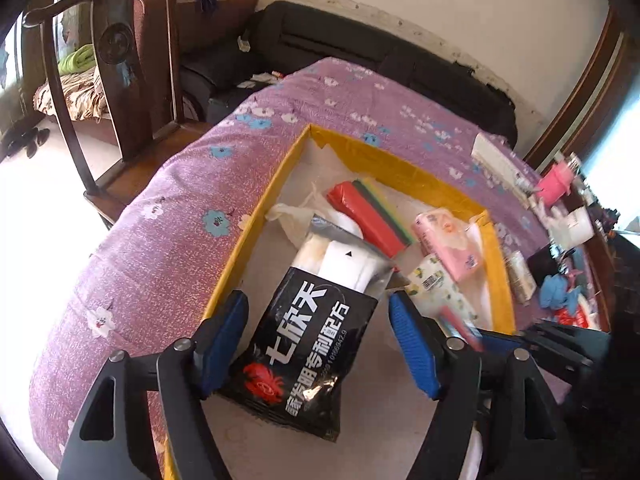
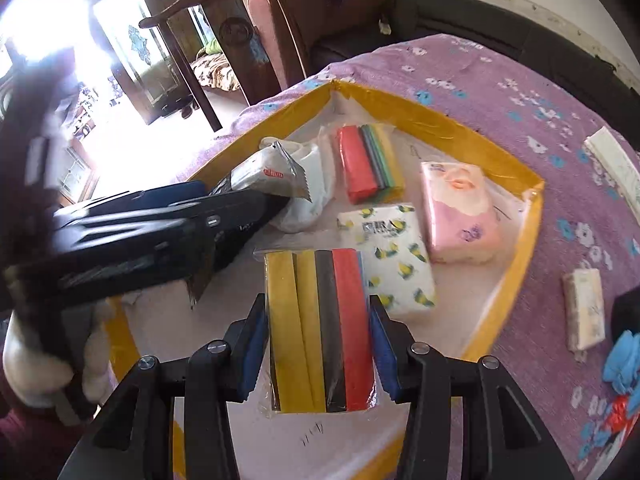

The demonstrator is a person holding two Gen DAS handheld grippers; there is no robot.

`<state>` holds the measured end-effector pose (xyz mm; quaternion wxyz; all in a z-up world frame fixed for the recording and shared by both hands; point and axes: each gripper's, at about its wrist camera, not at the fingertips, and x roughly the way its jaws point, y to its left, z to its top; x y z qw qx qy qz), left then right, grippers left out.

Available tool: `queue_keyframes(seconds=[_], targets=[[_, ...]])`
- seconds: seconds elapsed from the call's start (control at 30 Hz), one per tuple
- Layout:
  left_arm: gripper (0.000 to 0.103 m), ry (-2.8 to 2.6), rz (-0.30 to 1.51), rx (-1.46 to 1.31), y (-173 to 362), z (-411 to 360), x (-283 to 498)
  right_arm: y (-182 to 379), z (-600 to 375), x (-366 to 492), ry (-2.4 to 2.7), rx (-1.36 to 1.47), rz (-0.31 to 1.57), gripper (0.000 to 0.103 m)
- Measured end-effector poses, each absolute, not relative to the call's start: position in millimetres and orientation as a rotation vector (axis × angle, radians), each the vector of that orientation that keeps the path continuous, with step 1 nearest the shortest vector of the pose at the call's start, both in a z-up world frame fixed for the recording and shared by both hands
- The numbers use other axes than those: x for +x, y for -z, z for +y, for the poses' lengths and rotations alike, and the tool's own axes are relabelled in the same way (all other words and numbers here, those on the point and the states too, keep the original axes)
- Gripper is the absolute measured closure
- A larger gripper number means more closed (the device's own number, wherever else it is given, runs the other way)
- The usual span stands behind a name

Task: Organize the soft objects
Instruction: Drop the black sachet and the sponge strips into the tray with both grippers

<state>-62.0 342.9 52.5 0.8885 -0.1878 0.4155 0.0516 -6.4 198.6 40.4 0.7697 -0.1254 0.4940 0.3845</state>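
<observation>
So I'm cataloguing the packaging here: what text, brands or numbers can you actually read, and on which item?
Black pouch: "七欣天" in large white characters, with a red crab logo.
Same pouch, second line: looks like "...专利配方"; its first characters are creased and uncertain.
Same pouch, small number: roughly "101669942.9", not certain.
Lemon-print tissue pack: a dark label, too blurred to read.
Pink tissue pack: print too small to read.
Pouch's silver end: red logo, unreadable.

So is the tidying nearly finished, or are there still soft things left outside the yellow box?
Partly done. In the yellow box already lie a striped cloth pack, a pink tissue pack and a lemon tissue pack. The right gripper holds another striped pack over it; the black packet sits between the left gripper's open jaws. A small tissue pack and blue gloves wait outside.
</observation>
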Motion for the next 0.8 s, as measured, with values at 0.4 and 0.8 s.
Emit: queue_keyframes(seconds=[0.4,0.8], targets=[[0.021,-0.115,0.741,-0.473,-76,349,-103,-57,187,-19,-0.846,-0.21,1.018,0.032],[0.016,0.004,0.748,-0.442,-83,290,-117,-72,-6,3,-0.459,-0.065,0.932,0.025]])
